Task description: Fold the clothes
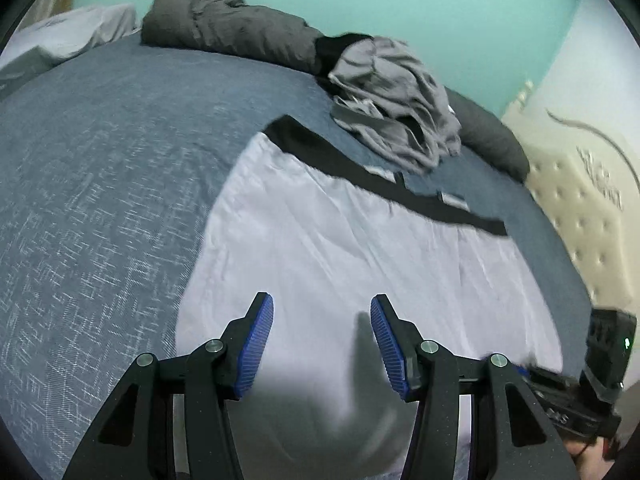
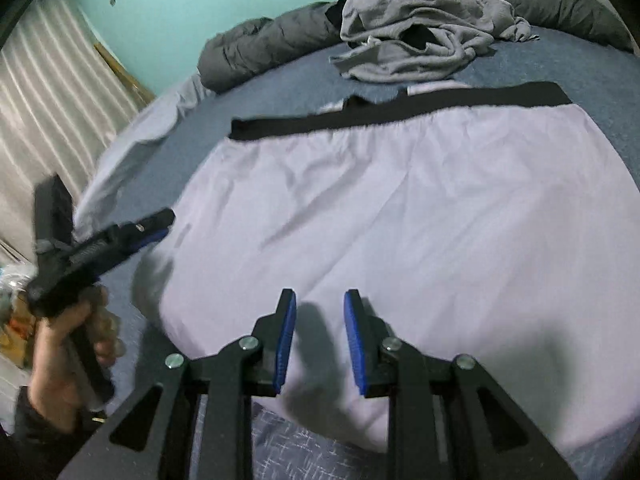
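Currently we hold two grippers, left gripper (image 1: pixel 322 312) and right gripper (image 2: pixel 320 308), jaws apart and empty, over one white garment (image 2: pixel 380 208); one grey clothes heap (image 2: pixel 412 28) lies beyond.

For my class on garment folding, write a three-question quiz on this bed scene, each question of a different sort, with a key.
1. True or false: the pale garment lies spread flat on the blue bedspread.
2. Multiple choice: the garment's black waistband lies A) at its far edge, towards the crumpled grey clothes; B) at its near edge; C) folded underneath.
3. Short answer: does the left gripper or the right gripper hold any cloth?

Key: 1 true; 2 A; 3 no, both hang open above the garment, empty.
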Tool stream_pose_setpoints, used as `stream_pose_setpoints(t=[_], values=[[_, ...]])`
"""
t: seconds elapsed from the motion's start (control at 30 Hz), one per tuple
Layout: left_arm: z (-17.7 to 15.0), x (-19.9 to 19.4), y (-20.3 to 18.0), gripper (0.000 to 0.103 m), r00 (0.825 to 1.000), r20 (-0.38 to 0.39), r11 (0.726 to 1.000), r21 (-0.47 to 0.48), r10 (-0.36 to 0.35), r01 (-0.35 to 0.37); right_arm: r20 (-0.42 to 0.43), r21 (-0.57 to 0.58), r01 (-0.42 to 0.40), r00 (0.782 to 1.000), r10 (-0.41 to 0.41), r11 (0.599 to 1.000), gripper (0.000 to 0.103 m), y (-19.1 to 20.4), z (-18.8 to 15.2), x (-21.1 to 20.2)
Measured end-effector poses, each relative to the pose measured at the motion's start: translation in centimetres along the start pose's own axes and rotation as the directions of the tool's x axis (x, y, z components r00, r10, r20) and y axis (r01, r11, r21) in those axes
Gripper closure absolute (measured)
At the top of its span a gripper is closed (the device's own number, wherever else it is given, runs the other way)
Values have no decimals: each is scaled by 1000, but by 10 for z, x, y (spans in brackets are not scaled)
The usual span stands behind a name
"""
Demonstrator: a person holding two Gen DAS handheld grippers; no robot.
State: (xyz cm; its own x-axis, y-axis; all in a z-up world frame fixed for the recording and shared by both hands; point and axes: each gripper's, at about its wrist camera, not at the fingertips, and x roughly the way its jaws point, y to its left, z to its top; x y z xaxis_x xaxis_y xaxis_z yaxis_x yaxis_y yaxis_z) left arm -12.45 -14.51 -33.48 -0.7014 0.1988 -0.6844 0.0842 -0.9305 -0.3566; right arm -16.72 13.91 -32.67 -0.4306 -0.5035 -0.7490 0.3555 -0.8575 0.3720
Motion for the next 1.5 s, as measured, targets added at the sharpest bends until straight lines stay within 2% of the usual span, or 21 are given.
stream_pose_setpoints(t=[0.17,0.37,0.47,0.57,0.67,0.83,1.03,1.13,1.2,1.27,1.5], values=[[-8,0,-3,48,1000,4,998,55,10,-11,-15,-14,99,995,-100,995,82,-1,-10,31],[-13,0,3,48,1000,-5,999,52,-3,3,-13,-75,194,981,-195,978,86,6,-11,52],[-12,-5,10,48,1000,1,999,31,-18,18,-14,-62,202,979,-204,977,86,9,-5,45],[-11,-8,18,48,1000,6,1000,4,-12,12,48,-94,233,972,-230,968,86,25,-3,21],[-9,-12,25,48,1000,12,1000,-23,-20,20,55,-94,219,975,-214,971,89,35,-12,11],[-8,-21,34,48,999,20,999,-33,-25,26,-24,-79,223,974,-225,972,95,31,-31,36],[-5,-31,53,46,999,21,996,-81,-38,40,-15,-80,239,970,-241,968,96,28,-38,46],[-7,-37,63,44,998,11,990,-123,-61,62,-48,-82,223,973,-228,971,96,25,-33,46],[-10,-41,69,44,998,3,988,-142,-67,67,-63,-34,201,977,-203,979,96,24,-28,35],[-13,-44,75,44,997,-5,984,-161,-75,73,-3,-30,209,978,-209,977,96,29,-27,15],[-30,-51,91,42,998,-26,974,-218,-62,55,-56,-50,238,969,-240,970,98,25,-52,35]])
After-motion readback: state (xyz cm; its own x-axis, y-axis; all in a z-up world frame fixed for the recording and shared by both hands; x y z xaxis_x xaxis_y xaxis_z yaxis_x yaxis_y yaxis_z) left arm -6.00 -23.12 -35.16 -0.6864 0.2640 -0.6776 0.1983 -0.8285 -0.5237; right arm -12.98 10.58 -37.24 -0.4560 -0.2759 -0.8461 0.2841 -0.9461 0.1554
